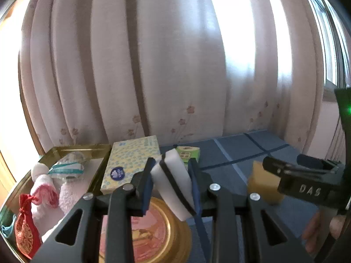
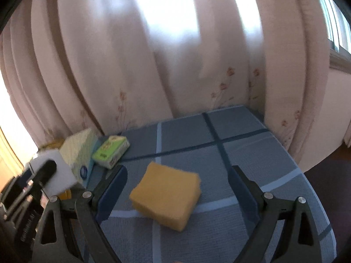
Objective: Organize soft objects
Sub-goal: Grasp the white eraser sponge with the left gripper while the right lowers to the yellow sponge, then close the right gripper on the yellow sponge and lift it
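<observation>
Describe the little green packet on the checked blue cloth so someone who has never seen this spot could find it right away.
Start at the pale flowered curtain behind the checked blue cloth. At its foot, on the left, stands a tall tissue box with a blue dotted print. The green packet lies flat beside it, on its right: small, lime green on top with white sides, unlike the plain yellow sponge nearer the camera.

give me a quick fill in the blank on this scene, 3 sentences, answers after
1. The left gripper is shut on a white ____.
2. The yellow sponge lies on the blue cloth between the ____ jaws of the right gripper.
3. The red pouch lies in the ____ tray.

Missing words: sponge; open; gold
</observation>
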A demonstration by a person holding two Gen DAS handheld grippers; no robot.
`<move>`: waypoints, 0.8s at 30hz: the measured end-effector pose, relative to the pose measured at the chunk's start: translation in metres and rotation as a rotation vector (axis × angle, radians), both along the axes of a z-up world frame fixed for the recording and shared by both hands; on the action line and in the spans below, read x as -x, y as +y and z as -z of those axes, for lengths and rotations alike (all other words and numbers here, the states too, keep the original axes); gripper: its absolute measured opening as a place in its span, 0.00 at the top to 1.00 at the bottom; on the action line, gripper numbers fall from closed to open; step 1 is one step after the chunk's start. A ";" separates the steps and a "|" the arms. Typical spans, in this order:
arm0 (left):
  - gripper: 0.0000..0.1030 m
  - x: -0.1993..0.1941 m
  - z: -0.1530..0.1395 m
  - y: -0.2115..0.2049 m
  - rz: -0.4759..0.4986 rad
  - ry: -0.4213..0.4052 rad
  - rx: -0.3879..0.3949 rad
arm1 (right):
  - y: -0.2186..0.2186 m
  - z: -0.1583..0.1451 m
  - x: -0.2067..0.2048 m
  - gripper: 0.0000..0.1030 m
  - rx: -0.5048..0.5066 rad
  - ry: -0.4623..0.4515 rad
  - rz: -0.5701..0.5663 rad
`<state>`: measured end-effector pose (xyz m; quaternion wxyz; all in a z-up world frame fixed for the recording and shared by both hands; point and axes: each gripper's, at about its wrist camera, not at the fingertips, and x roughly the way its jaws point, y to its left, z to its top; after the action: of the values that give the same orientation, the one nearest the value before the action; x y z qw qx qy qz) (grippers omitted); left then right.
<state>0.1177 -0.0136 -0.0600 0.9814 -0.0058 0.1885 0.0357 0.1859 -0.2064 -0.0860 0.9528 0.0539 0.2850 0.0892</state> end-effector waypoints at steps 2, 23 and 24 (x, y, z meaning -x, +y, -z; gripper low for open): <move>0.72 0.000 0.001 0.003 -0.004 0.001 0.015 | 0.004 0.000 0.001 0.08 0.028 -0.001 0.010; 0.71 0.001 0.001 0.008 0.004 0.006 0.052 | 0.022 0.020 -0.023 0.33 0.088 0.166 -0.051; 0.71 0.001 0.001 0.008 0.003 0.003 0.052 | 0.021 0.020 -0.023 0.34 0.080 0.166 -0.051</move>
<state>0.1168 -0.0055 -0.0611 0.9807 -0.0308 0.1908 0.0293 0.2089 -0.1858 -0.1057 0.9248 0.0155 0.3675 0.0973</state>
